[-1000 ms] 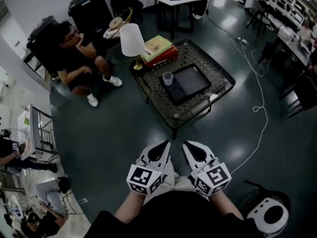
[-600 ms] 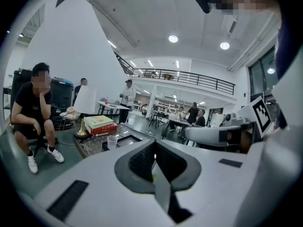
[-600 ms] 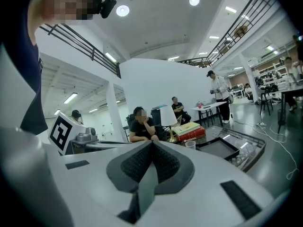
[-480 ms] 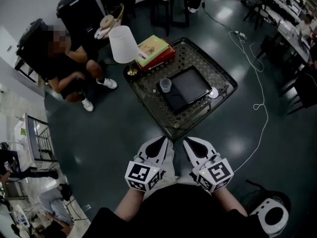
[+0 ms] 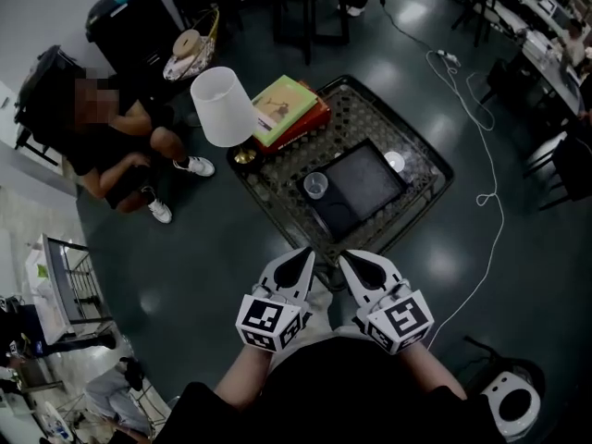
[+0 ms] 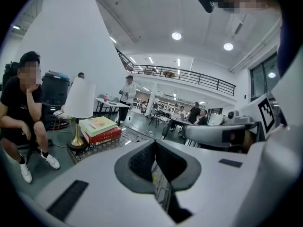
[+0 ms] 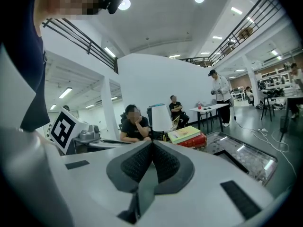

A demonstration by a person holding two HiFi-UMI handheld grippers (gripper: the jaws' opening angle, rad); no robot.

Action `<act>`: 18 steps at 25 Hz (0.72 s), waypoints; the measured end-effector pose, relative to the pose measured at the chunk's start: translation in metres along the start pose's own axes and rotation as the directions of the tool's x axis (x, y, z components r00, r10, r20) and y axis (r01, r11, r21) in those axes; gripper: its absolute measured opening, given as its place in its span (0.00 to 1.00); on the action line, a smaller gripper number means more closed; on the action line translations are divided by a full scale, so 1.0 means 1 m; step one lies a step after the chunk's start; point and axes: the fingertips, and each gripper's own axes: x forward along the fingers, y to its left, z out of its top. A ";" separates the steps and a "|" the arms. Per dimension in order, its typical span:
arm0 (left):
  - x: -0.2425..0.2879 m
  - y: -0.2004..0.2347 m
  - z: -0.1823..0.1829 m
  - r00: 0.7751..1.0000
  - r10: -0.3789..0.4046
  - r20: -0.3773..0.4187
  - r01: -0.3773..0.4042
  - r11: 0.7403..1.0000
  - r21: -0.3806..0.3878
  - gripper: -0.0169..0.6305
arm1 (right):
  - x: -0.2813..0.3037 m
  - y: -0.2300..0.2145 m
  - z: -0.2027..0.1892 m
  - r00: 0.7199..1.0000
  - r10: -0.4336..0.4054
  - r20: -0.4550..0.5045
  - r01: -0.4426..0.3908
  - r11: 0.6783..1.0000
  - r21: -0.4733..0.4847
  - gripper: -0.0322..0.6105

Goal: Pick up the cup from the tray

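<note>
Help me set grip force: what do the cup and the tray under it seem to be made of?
Cup: probably thin clear plastic, maybe glass; its wall is see-through with a pale rim. Tray: dark with a dull sheen and a raised rim; plastic or coated wood, the head view cannot settle which.

You have open floor (image 5: 199, 248) right up to the near edge of the low table (image 5: 277, 191). The tray (image 5: 365, 183) lies bare to the right of the cup (image 5: 315, 185), which stands at its left corner. The lamp (image 5: 220, 106) crowds the table's left corner, and the books (image 5: 289, 109) fill the far left edge. A small white disc (image 5: 395, 162) lies by the tray's far right side.
</note>
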 end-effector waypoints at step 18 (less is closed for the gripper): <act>0.096 0.099 -0.042 0.991 0.010 -0.135 -0.010 1.000 -0.002 0.05 | 0.090 -0.086 -0.019 0.986 -0.144 -0.082 0.152 0.984 0.096 0.07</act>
